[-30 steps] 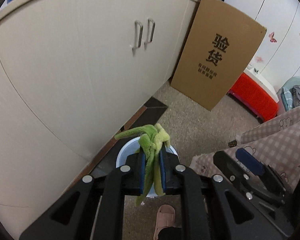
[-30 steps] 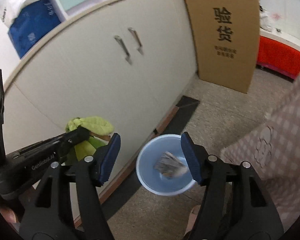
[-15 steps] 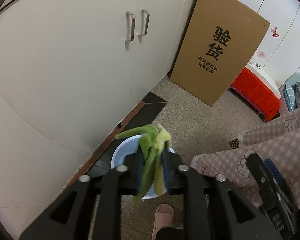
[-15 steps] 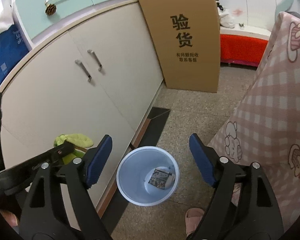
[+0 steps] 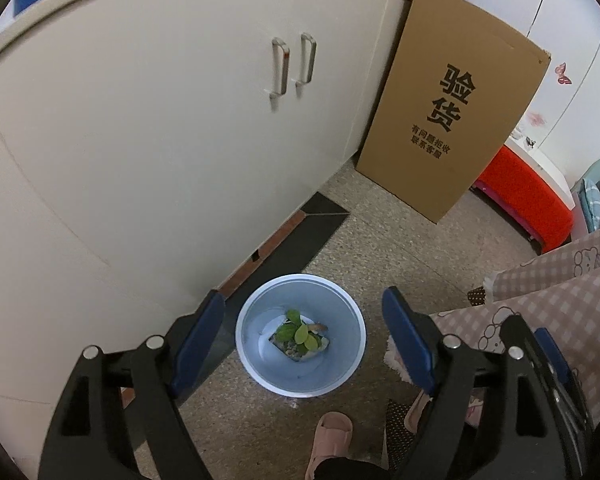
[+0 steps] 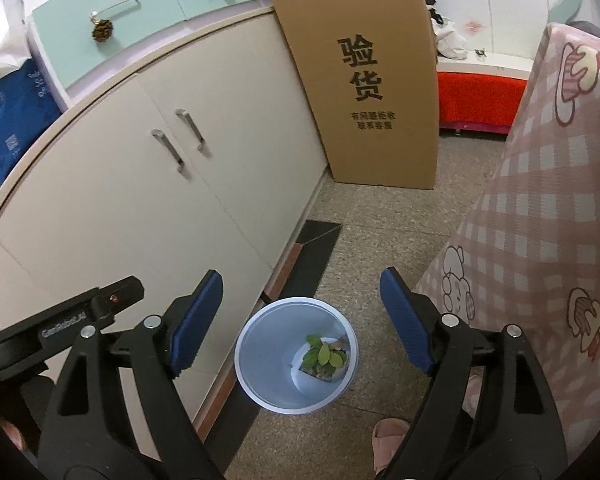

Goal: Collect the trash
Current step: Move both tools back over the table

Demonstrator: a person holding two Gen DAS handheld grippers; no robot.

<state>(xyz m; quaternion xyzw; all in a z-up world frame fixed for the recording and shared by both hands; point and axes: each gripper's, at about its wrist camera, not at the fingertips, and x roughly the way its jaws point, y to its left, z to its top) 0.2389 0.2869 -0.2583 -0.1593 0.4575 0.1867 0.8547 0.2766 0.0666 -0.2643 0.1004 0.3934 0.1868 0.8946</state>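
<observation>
A light blue round bin (image 5: 256, 348) stands on the floor by the cabinet; it also shows in the right wrist view (image 6: 260, 364). Inside it lie green leafy scraps (image 5: 296, 332) on a crumpled wrapper (image 5: 320, 346), also seen in the right wrist view as green scraps (image 6: 324, 354). My left gripper (image 5: 302, 344) is open and empty, held above the bin. My right gripper (image 6: 300, 324) is open and empty, also above the bin. The left gripper's body (image 6: 64, 324) shows at the right wrist view's left edge.
A cream cabinet (image 5: 160, 128) with two metal handles runs along the left. A tall cardboard box (image 5: 452, 120) leans against it. A pink checked tablecloth (image 6: 548, 216) hangs at the right. A red bench (image 5: 520, 196) stands behind. A pink slipper (image 5: 328, 436) is near the bin.
My left gripper opened and let go of the green scraps, which now lie in the bin. The right gripper rose and stayed open.
</observation>
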